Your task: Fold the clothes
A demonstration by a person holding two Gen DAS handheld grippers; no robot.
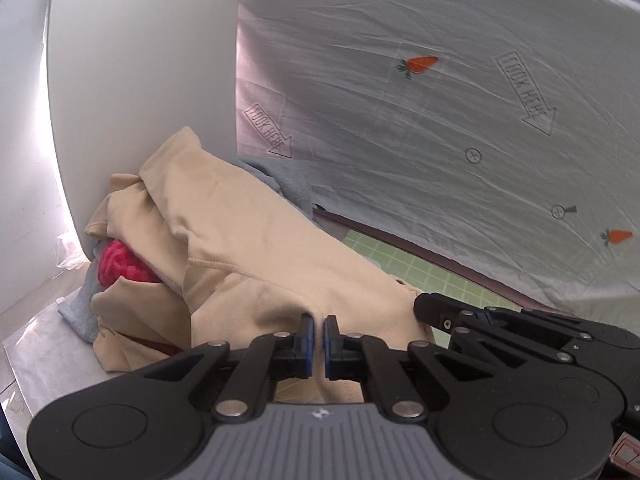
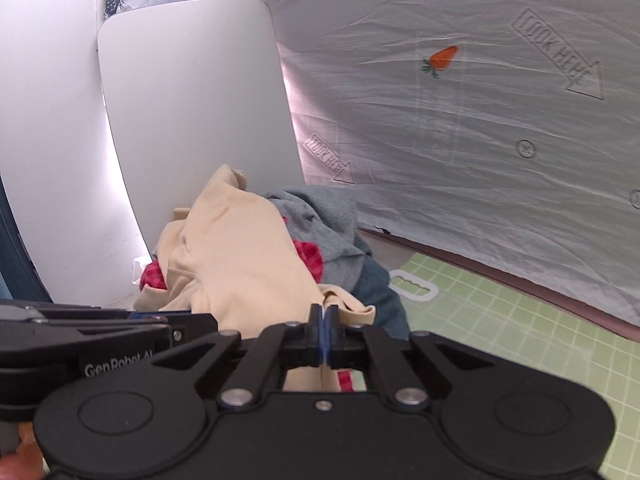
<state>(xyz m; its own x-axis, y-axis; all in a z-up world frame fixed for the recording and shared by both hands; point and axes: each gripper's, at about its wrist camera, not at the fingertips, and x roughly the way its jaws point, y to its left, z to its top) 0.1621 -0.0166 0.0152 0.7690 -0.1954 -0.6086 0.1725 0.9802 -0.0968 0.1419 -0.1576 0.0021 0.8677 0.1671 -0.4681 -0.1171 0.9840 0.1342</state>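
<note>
A beige garment [image 1: 248, 240] stretches from a heap of clothes toward both grippers. My left gripper [image 1: 319, 322] is shut on a fold of its near edge. In the right wrist view the same beige garment [image 2: 240, 256] runs down to my right gripper [image 2: 325, 312], which is shut on its edge beside a small hem corner. The right gripper's black fingers [image 1: 440, 312] show at the left wrist view's right side, close beside the left one. Under the beige cloth lie a red checked piece [image 2: 310, 258], a grey garment [image 2: 320, 216] and a dark teal one [image 2: 376, 284].
A green gridded cutting mat [image 2: 500, 320] with a white handle slot [image 2: 412, 286] covers the table at the right. A white sheet with carrot prints [image 2: 440, 120] hangs behind. A white rounded panel [image 2: 188, 100] stands behind the heap. Clear plastic [image 1: 36, 340] lies at the left.
</note>
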